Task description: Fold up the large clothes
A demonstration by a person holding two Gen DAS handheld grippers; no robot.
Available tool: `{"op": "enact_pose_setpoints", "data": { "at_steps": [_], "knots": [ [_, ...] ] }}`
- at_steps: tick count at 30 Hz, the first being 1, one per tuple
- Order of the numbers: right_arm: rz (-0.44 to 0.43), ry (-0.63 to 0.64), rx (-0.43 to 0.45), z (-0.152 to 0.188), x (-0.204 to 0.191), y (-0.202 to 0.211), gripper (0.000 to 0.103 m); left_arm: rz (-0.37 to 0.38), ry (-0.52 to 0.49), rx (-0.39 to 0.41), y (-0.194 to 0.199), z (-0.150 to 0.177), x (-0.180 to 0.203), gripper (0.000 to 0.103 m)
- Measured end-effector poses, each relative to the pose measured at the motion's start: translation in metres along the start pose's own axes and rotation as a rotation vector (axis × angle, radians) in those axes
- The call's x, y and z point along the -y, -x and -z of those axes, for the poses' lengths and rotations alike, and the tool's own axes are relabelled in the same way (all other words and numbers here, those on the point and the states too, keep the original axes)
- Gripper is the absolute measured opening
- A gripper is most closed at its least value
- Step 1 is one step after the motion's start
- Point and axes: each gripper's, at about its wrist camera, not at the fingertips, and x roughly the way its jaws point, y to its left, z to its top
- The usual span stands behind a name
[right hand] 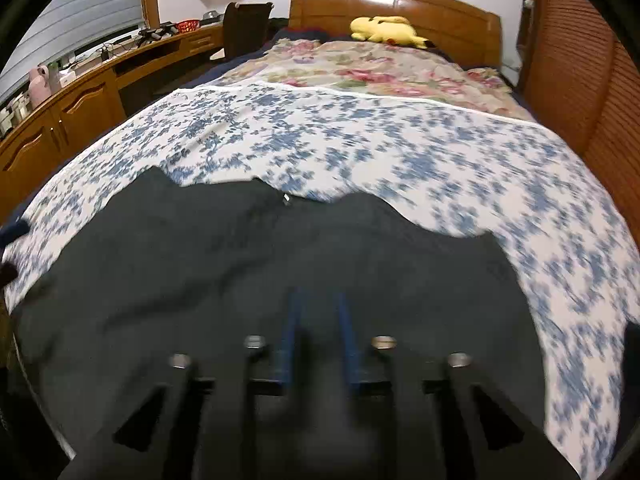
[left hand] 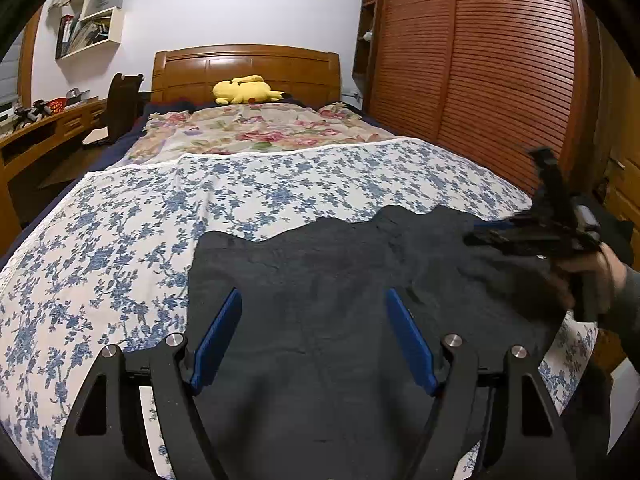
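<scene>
A large dark grey garment (left hand: 340,280) lies spread flat on the blue-flowered bedspread (left hand: 120,240) at the near end of the bed. My left gripper (left hand: 314,300) is open and empty, its blue fingers (left hand: 218,336) wide apart just above the garment's near left part. My right gripper (right hand: 318,304) hovers above the garment (right hand: 240,264) with its blue fingers (right hand: 292,332) close together, a narrow gap between them and nothing in it; that view is motion-blurred. The right gripper also shows in the left wrist view (left hand: 556,224), held by a hand over the garment's right side.
A pink-flowered quilt (left hand: 256,130) covers the far half of the bed, with a yellow plush toy (left hand: 244,90) at the wooden headboard (left hand: 244,64). A slatted wooden wardrobe (left hand: 480,72) stands along the right. A wooden desk (right hand: 80,92) and dark chair (right hand: 244,24) stand on the left.
</scene>
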Motion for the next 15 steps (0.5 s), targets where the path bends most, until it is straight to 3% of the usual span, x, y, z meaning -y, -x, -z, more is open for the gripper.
{"op": "enact_pose_setpoints", "data": {
  "at_steps": [1,6,10,15],
  "knots": [
    [0.009,-0.006,-0.004,0.010,0.005,0.008,0.051,0.002,-0.003,-0.001,0.000,0.000,0.002,0.076],
    [0.108,-0.027,-0.034,0.057,0.028,0.040,0.051,0.020,-0.024,-0.004,-0.001,0.001,0.016,0.076],
    [0.162,-0.058,-0.035,0.075,0.039,0.058,0.051,0.031,-0.042,-0.006,-0.001,0.001,0.027,0.076],
    [0.166,-0.110,-0.001,0.090,0.043,0.078,0.051,0.054,-0.060,-0.011,-0.003,0.002,0.042,0.076]
  ]
}}
